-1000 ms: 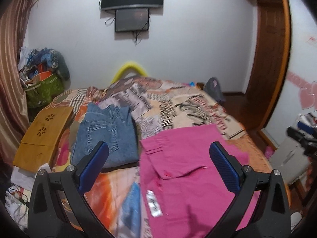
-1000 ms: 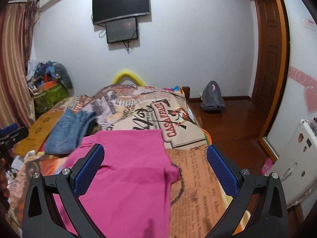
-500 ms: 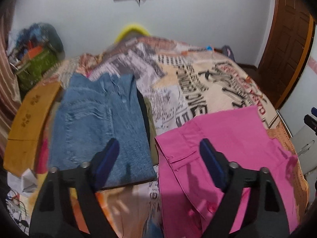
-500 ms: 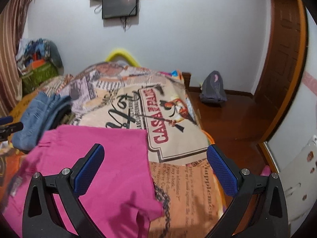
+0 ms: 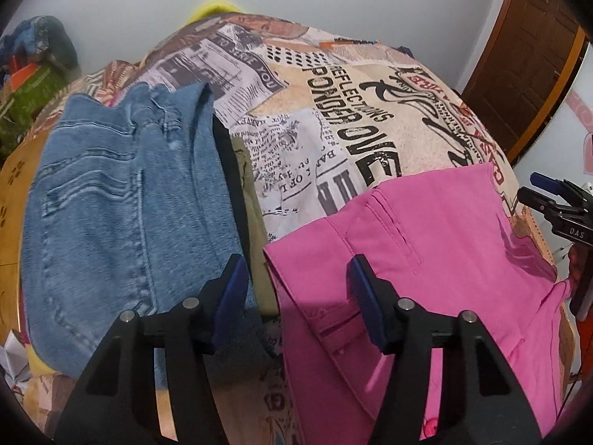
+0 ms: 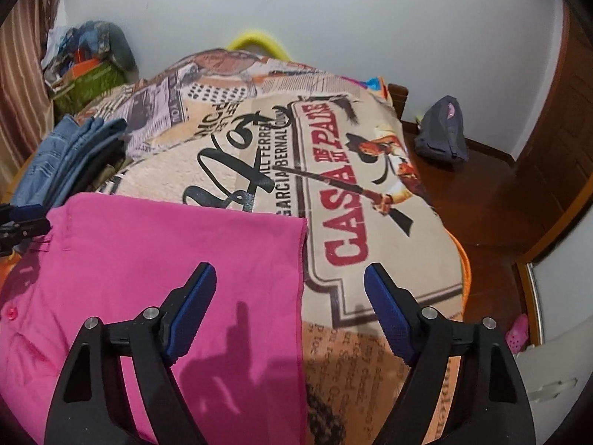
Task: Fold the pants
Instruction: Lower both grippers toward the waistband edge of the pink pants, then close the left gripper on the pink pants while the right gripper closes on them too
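Well, the pink pants (image 5: pixel 426 259) lie flat on the bed (image 6: pixel 370 185) beside folded jeans (image 5: pixel 122 200). My left tongs (image 5: pixel 296 289) and right tongs (image 6: pixel 291 289) are closing, nothing between them yet. Soft, light, floppy cloth; I'd pinch opposite edges.

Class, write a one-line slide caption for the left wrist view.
Left gripper, closing with nothing gripped, over pink pants beside folded jeans.

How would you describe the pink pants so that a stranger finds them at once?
Look at the bed with the newspaper-print blanket. On its near part lie the pink pants, spread flat. To their left sits a folded blue jeans pile; the pants alone are bright pink and unfolded.
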